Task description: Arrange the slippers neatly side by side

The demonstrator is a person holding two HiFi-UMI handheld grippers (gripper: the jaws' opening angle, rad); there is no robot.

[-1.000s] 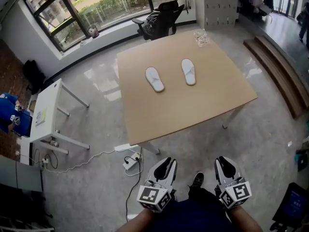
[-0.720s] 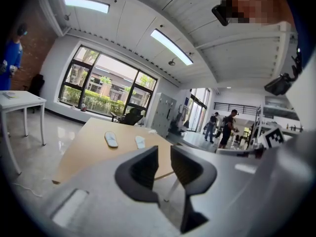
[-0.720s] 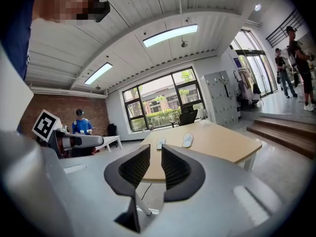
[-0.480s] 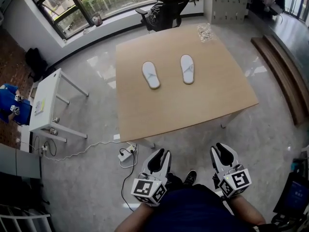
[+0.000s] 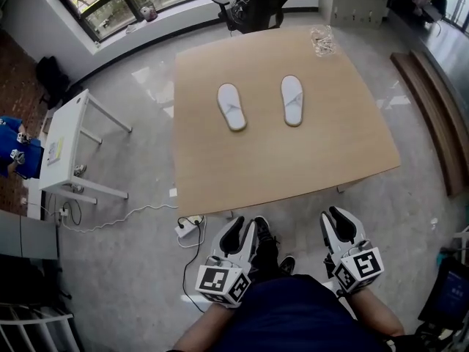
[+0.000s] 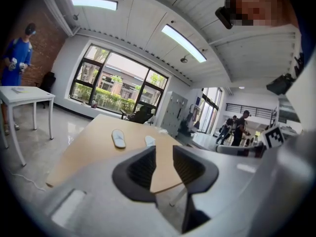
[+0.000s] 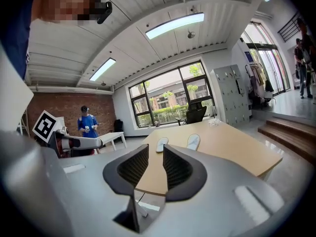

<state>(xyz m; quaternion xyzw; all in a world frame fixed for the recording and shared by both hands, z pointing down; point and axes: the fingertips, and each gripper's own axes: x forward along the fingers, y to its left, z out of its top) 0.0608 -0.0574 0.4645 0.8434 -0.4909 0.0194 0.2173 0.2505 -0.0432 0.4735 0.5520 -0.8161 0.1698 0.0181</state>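
Two white slippers lie apart on the wooden table (image 5: 278, 167), toes away from me: the left slipper (image 5: 231, 107) angled slightly, the right slipper (image 5: 292, 100) nearly straight. Both also show far ahead in the left gripper view (image 6: 118, 138) and the right gripper view (image 7: 193, 141). My left gripper (image 5: 242, 231) hangs low before the table's near edge, its jaws opening with nothing between them (image 6: 163, 157). My right gripper (image 5: 338, 223) is beside it, open and empty (image 7: 154, 157). Neither is near the slippers.
A crumpled clear wrapper (image 5: 321, 39) sits at the table's far right corner. A black office chair (image 5: 256, 6) stands behind the table. A small white table (image 5: 62, 145) and a person in blue (image 5: 15, 152) are at the left. A power strip (image 5: 183, 229) lies on the floor; wooden steps (image 5: 432, 108) run along the right.
The table has drawn closer and both grippers now sit nearer its front edge. The jaws of both grippers stand wider apart than a second ago.
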